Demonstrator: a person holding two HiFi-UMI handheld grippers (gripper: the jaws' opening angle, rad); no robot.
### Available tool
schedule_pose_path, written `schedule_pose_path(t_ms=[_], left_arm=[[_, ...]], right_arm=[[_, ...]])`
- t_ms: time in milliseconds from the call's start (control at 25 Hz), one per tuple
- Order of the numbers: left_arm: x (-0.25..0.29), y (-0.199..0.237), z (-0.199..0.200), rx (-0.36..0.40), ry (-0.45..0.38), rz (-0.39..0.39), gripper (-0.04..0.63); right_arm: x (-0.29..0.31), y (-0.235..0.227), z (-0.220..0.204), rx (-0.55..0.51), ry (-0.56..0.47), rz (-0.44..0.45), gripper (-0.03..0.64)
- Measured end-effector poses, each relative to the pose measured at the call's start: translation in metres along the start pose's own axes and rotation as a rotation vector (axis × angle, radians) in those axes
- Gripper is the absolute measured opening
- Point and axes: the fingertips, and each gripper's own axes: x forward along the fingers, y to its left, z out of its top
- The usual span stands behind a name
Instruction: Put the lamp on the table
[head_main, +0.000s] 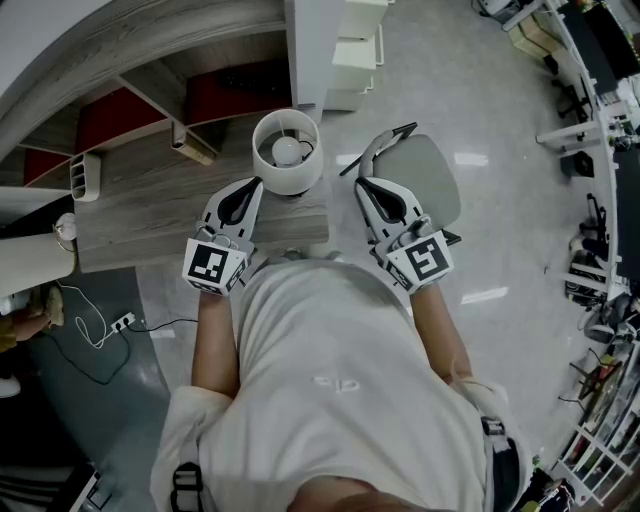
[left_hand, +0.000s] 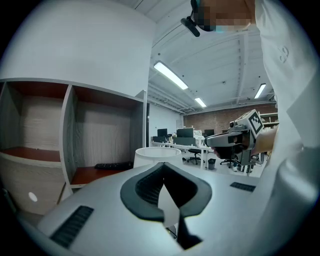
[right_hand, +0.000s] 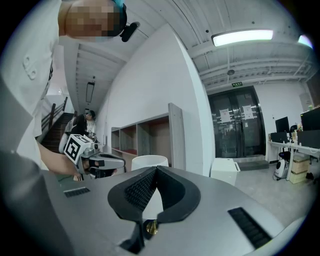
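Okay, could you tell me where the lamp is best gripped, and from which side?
Probably by the slim brass stem under the shade, coming from the near edge of the table. The lamp stands upright there, and its shade is a wide open cone, likely too broad for the jaws. The left gripper and right gripper are shut, so they must open first.

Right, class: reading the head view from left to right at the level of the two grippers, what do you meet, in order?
left gripper → lamp → right gripper → grey chair
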Motion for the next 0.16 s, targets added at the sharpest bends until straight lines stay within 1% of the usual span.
schedule_pose_path(t_ms=[160], left_arm=[[0.0011,0.0000,-0.0021,0.000,0.001,-0.001,0.015]], right_arm=[[0.0001,0.0016,-0.0036,0.000,-0.001,0.003,0.028]])
